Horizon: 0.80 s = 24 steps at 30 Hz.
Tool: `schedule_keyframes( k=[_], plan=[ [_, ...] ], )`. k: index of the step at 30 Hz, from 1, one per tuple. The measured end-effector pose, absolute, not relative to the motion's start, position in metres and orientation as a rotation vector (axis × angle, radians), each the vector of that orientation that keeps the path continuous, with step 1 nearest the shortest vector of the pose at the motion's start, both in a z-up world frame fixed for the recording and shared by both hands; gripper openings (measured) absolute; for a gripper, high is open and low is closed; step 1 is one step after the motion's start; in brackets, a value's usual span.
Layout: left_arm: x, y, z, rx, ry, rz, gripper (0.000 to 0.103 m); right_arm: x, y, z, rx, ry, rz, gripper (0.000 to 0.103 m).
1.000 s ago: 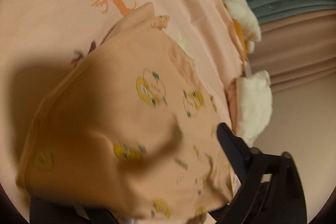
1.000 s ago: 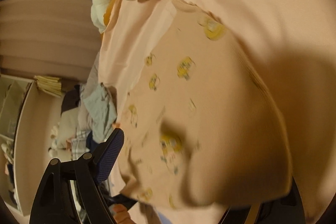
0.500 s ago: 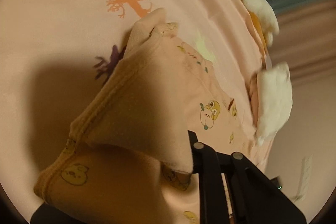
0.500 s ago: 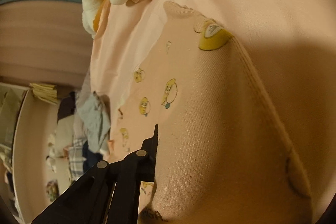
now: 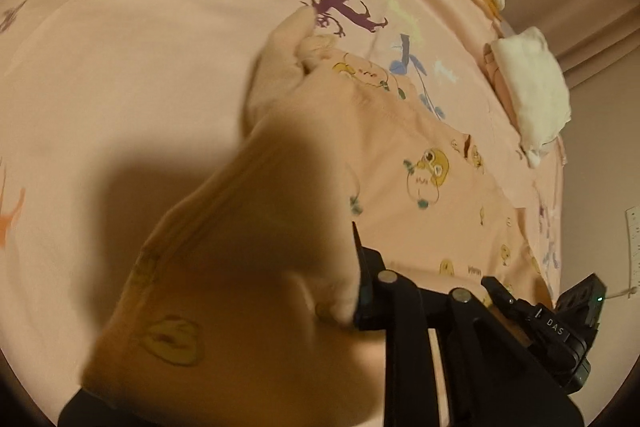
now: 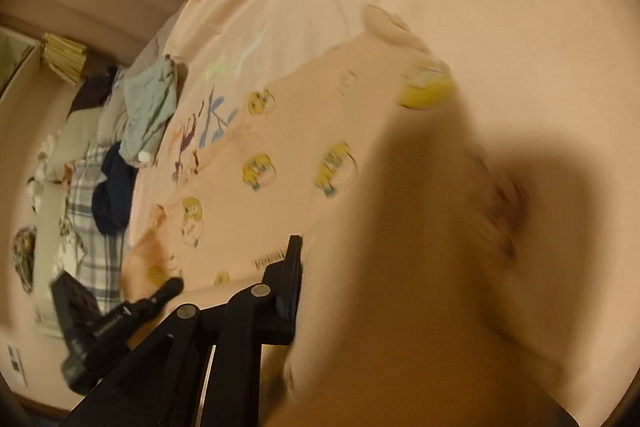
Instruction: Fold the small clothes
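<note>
Pink bedsheet (image 5: 140, 67) with printed animals spreads under a peach garment (image 5: 432, 187) dotted with yellow cartoon faces. Both the left gripper (image 5: 356, 291) and right gripper (image 6: 294, 291) pinch lifted folds of it, and that cloth drapes over the lenses, blurred, hiding one finger of each. Folded white clothes (image 5: 532, 95) sit near the bed's edge.

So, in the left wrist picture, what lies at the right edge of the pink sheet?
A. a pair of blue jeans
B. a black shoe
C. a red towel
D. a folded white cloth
D: a folded white cloth rests at the right edge of the pink sheet, beyond the peach garment.
</note>
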<state>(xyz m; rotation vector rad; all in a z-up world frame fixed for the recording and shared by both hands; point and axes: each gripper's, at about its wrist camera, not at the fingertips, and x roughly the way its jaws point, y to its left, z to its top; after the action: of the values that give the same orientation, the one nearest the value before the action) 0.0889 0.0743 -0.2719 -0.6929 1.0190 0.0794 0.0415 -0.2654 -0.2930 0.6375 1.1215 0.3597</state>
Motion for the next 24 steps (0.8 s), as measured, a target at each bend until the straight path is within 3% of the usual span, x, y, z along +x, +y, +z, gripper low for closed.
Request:
schedule_keyframes(
  k=[3,7,12,20,24],
  plan=[
    [0.071,0.079,-0.269,-0.694,1.026,0.106,0.033,0.03,-0.281,-0.295,0.703,1.138,0.35,0.01],
    [0.049,0.083,-0.262,-0.647,1.05,0.175,0.033,0.012,-0.288,-0.29,0.658,1.151,0.325,0.01],
    [0.021,0.091,-0.265,-0.549,1.069,0.248,0.018,-0.007,-0.293,-0.283,0.588,1.142,0.278,0.01],
    [-0.005,0.108,-0.263,-0.497,1.092,0.302,0.018,-0.026,-0.308,-0.282,0.503,1.137,0.217,0.01],
    [-0.016,0.109,-0.247,-0.385,1.139,0.39,0.013,-0.035,-0.318,-0.275,0.461,1.163,0.14,0.01]
  ],
)
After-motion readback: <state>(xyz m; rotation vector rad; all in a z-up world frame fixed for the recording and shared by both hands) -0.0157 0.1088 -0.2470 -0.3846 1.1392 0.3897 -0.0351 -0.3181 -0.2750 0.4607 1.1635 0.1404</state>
